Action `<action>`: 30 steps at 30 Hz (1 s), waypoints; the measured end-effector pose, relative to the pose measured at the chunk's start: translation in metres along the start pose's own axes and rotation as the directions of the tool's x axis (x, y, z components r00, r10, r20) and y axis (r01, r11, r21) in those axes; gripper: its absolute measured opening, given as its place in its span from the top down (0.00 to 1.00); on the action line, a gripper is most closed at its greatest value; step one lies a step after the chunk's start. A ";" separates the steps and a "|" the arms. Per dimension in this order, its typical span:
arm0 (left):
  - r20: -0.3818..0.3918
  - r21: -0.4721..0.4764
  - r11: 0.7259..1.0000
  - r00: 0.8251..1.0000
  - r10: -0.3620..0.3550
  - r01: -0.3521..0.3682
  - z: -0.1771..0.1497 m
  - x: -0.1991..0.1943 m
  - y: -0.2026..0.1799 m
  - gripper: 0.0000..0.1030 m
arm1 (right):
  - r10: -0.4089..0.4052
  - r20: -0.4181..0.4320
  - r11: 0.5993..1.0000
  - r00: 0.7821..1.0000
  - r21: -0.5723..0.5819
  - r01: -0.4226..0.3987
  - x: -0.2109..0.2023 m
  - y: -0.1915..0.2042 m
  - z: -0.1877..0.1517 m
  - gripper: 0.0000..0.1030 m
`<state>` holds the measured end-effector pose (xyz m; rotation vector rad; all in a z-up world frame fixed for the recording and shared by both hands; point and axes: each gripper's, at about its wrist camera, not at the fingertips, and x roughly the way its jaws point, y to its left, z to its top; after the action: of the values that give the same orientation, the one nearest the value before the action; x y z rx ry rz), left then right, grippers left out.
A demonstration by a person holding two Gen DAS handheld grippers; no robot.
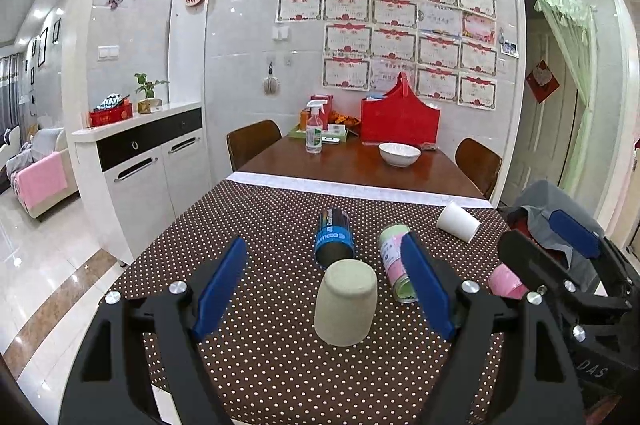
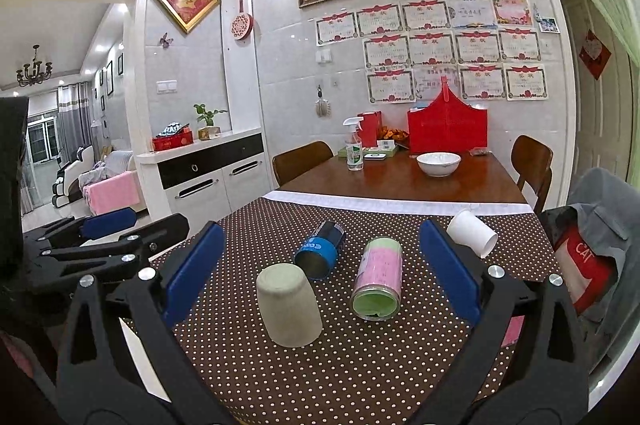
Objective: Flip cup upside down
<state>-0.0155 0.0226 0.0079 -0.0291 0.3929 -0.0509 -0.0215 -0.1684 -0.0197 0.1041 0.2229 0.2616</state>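
The cup (image 1: 346, 303) is a plain, matte, pale grey-green beaker with no handle and no print, standing upside down on the polka-dot cloth (image 1: 280, 365) of the tabletop, its flat base up and its wider mouth down — it sits toward the near edge, roughly midway between the side edges. Just behind it a dark can (image 1: 334, 237) lies on its side, its blue band carrying white lettering too distorted to read fully; beside that lies a pink-and-green can (image 2: 378, 279) with small print that cannot be made out, and nearer the right edge a white paper cup (image 1: 458, 221) lies tipped over. Red fabric on the chair (image 2: 584, 265) at the right edge shows "CAT" in white. The left claw (image 1: 324, 289) is released, its blue pads spread wide on either side of the cup without touching it, pointing level along the tabletop. The right claw (image 2: 324, 269) is likewise spread and holds nothing, pointing forward beside the left one — the cup stands near its left pad (image 2: 192, 273).
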 end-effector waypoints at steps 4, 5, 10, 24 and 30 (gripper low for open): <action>0.004 0.000 1.000 1.000 0.006 -0.006 0.001 -0.001 0.000 0.23 | 0.001 0.005 1.000 1.000 -0.002 -0.001 -0.002 0.000 0.000 0.07; 0.003 -0.001 1.000 1.000 0.006 -0.006 0.001 -0.001 0.000 0.23 | 0.002 0.005 1.000 1.000 -0.002 -0.002 -0.002 0.000 0.000 0.07; -0.002 -0.006 1.000 1.000 0.007 -0.007 -0.001 -0.001 0.000 0.22 | 0.006 -0.004 1.000 1.000 0.001 -0.006 -0.002 0.000 -0.002 0.06; -0.024 -0.009 1.000 1.000 0.007 -0.007 -0.005 0.004 -0.001 0.21 | 0.001 -0.024 1.000 1.000 0.009 0.000 -0.002 0.000 -0.004 0.06; -0.027 -0.014 1.000 1.000 0.008 -0.009 -0.006 0.004 0.000 0.21 | 0.001 -0.024 1.000 1.000 0.001 -0.001 -0.003 0.001 -0.005 0.06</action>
<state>-0.0142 0.0220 0.0009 -0.0410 0.4200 -0.0400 -0.0259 -0.1675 -0.0241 0.1025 0.2472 0.2639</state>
